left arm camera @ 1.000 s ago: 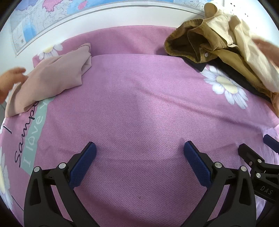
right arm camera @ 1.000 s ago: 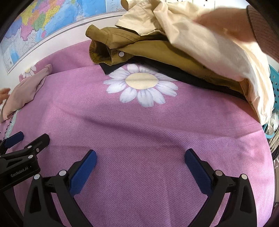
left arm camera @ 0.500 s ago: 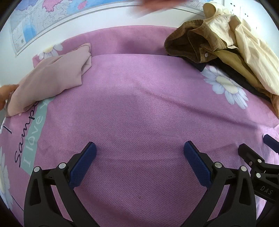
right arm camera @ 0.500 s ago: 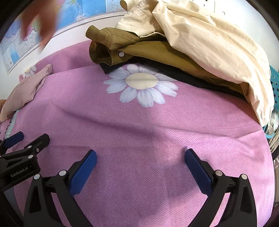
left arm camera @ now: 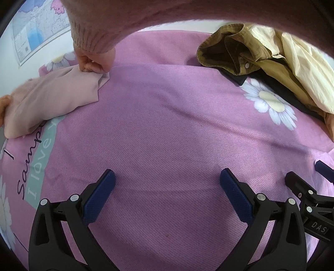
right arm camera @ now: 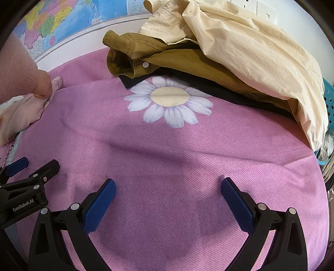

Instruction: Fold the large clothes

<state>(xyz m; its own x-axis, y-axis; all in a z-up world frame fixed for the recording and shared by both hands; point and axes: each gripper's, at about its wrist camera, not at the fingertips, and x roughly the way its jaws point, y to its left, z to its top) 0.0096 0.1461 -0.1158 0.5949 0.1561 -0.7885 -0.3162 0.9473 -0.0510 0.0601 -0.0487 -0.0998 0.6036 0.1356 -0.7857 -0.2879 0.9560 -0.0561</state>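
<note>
A folded pale pink garment (left arm camera: 50,98) lies at the far left of the pink daisy-print cloth (left arm camera: 167,129). A person's bare hand (left arm camera: 95,60) in a pink sleeve pinches its near corner; it also shows in the right wrist view (right arm camera: 23,110). A pile of clothes sits at the far right: an olive jacket (right arm camera: 146,56), a cream shirt (right arm camera: 250,50) on top, a black garment (right arm camera: 229,91) beneath. My left gripper (left arm camera: 165,196) and right gripper (right arm camera: 167,200) rest low over the cloth, both open and empty.
A wall map (right arm camera: 73,18) hangs behind the surface. A blue perforated basket (right arm camera: 328,100) stands past the right edge. The right gripper shows at the left wrist view's right edge (left arm camera: 309,191), the left gripper at the right wrist view's left edge (right arm camera: 27,179).
The person's hand left the cream shirt on the right pile, swept across to the left and now pinches the pink garment's corner. Both grippers stayed still.
</note>
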